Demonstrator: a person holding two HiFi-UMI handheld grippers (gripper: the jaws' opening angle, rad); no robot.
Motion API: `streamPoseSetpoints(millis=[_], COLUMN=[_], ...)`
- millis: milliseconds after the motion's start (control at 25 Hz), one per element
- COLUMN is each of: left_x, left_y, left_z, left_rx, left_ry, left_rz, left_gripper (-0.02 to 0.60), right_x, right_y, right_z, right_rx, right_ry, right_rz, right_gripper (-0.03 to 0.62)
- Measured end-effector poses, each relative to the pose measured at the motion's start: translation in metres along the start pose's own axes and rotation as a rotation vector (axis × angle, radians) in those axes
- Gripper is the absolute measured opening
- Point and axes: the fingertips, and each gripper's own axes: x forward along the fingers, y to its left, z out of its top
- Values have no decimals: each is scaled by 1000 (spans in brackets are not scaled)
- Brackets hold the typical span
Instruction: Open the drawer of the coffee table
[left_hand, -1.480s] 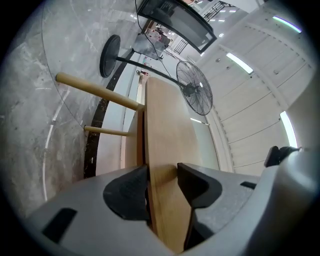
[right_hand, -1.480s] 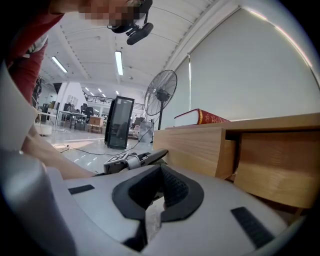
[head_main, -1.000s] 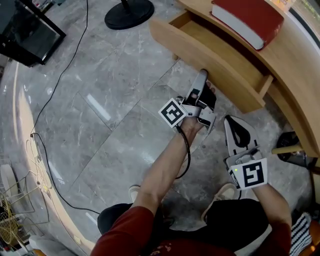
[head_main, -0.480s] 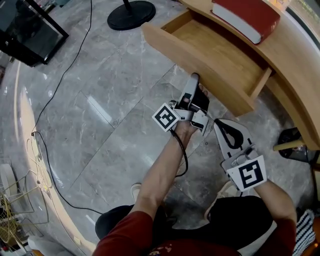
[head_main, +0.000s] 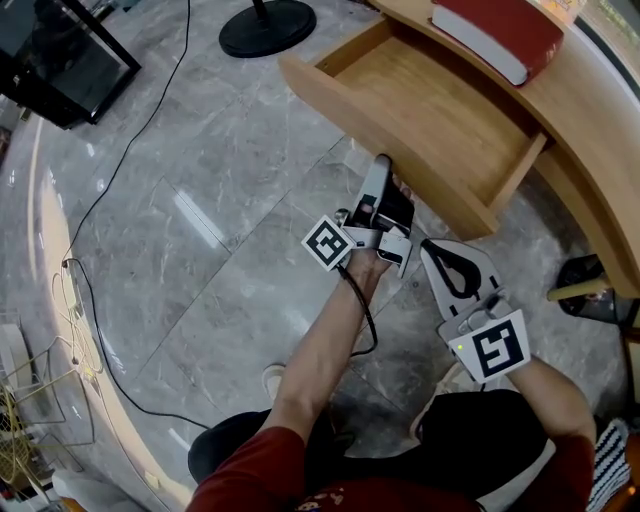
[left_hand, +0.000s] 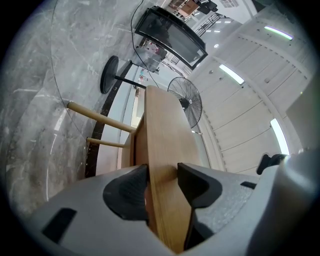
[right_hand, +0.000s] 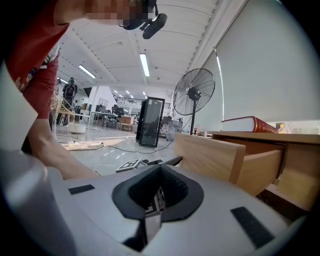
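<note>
The light wooden coffee table (head_main: 590, 130) runs along the upper right, and its drawer (head_main: 420, 110) stands pulled well out over the floor, its inside bare. My left gripper (head_main: 385, 185) reaches under the drawer's front panel (head_main: 360, 120) and is shut on its lower edge. In the left gripper view the panel (left_hand: 167, 165) passes between the two dark pads (left_hand: 125, 192). My right gripper (head_main: 455, 270) hangs lower right, apart from the drawer, jaws shut on nothing. The right gripper view shows the drawer (right_hand: 220, 157) from its side.
A red book (head_main: 500, 30) lies on the tabletop above the drawer. A fan's round black base (head_main: 265, 25) stands on the marble floor at the top. A black cabinet (head_main: 55, 60) sits top left, and a black cable (head_main: 100, 200) trails across the floor. The person's knees are at the bottom.
The drawer has slid further out of the table toward the left, drawn by my left gripper. Both grippers have shifted a little left with it.
</note>
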Motion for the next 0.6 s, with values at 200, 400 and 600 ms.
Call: streamPoseSetpoints(millis=[200,400,600], left_x=[-3,-9,-11], left_y=[5,14,22], left_z=[1,2,3], left_rx=[-17,-32,-51], left_ry=[-21,-38,-49], left_rz=[-10,-30,-40], left_gripper=[200,199,199], right_x=[1,1,2], right_y=[1,1,2], right_z=[-3,-11,-17], right_rx=[3,2,9], right_ry=[14,30,52], right_rz=[3,8,14], right_gripper=[-5,-5,-5])
